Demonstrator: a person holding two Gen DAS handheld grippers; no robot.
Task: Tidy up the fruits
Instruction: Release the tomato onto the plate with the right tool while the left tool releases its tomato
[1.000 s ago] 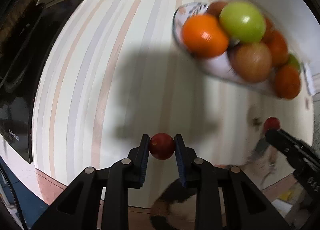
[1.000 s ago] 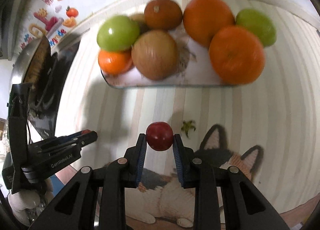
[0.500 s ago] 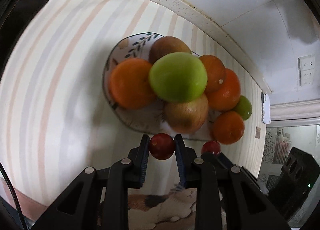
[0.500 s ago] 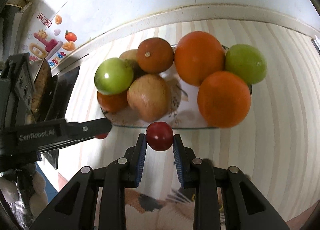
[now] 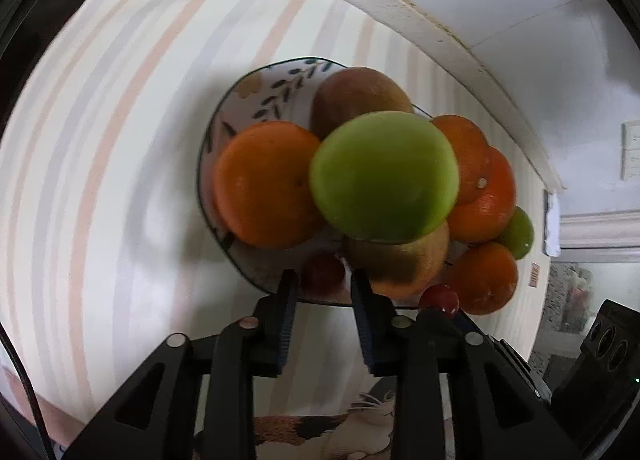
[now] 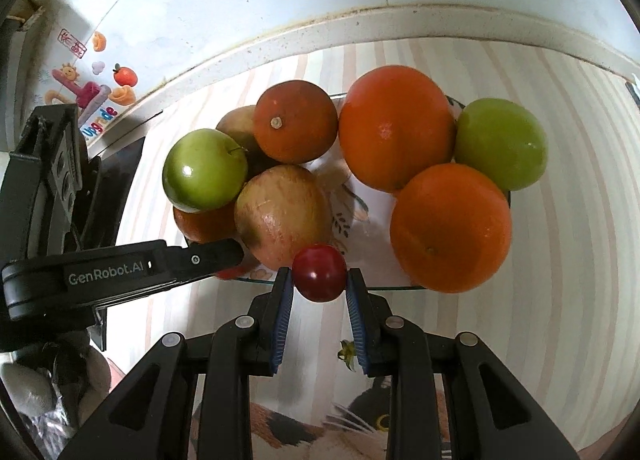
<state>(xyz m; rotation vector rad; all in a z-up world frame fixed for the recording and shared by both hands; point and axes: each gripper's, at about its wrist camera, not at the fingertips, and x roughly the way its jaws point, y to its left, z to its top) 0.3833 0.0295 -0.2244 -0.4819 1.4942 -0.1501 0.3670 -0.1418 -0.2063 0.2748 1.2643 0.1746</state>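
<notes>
I have a small red fruit (image 6: 320, 278) clamped in the right gripper (image 6: 320, 280), hanging just over the near rim of the plate (image 6: 360, 204). The left gripper (image 5: 322, 280) is at the same rim from the left end; a blurred red fruit (image 5: 322, 274) sits between its pads, but its jaws look spread wider than the fruit, so I cannot tell whether it still grips.

The plate is crowded. The best free patch, I judge, is the bare strip between the brownish apple (image 6: 282, 214) and the near orange (image 6: 450, 228). I would carry the right fruit forward over the rim, lower it until it rests on the plate, then part the jaws slowly so it does not roll off the edge. The two grippers sit close, so I would move one at a time. A green calyx (image 6: 346, 354) lies on the striped table (image 6: 580, 260).
</notes>
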